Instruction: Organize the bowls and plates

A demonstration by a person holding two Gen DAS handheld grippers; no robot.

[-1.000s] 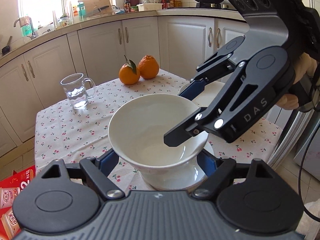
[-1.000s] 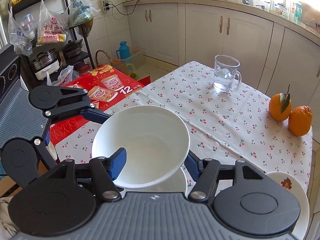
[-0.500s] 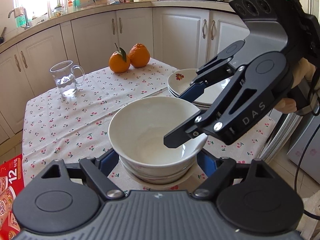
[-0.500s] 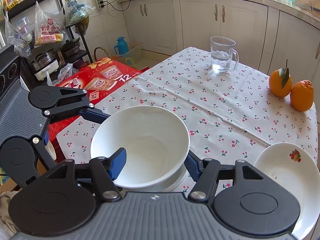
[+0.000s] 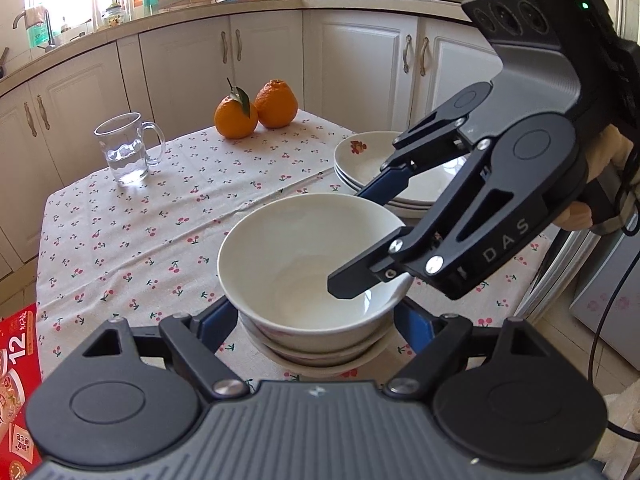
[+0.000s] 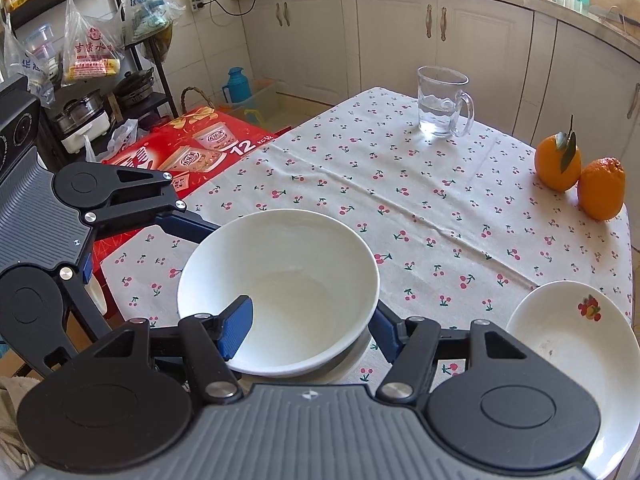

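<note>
**A:** In the left wrist view, the white bowl (image 5: 308,264) sits nested on another bowl (image 5: 320,354) on the cherry-print tablecloth (image 5: 132,224). The left gripper (image 5: 316,318) is spread wide, one blue pad on each side of the bowl, not touching it as far as the picture shows. A second ago the bowl looked lifted higher over the one below. The plate stack (image 5: 372,168) wasn't in frame then, now it's just behind the bowl.

**B:** And the right wrist view?

**A:** The right gripper (image 6: 308,332) has one pad inside the bowl (image 6: 280,288) and one outside, straddling the rim. Whether it's pinching, can't tell. The flower plate (image 6: 568,344) shows way more than before, near the right edge. The glass mug (image 6: 442,102) and the oranges (image 6: 580,180) sit farther back.
</note>
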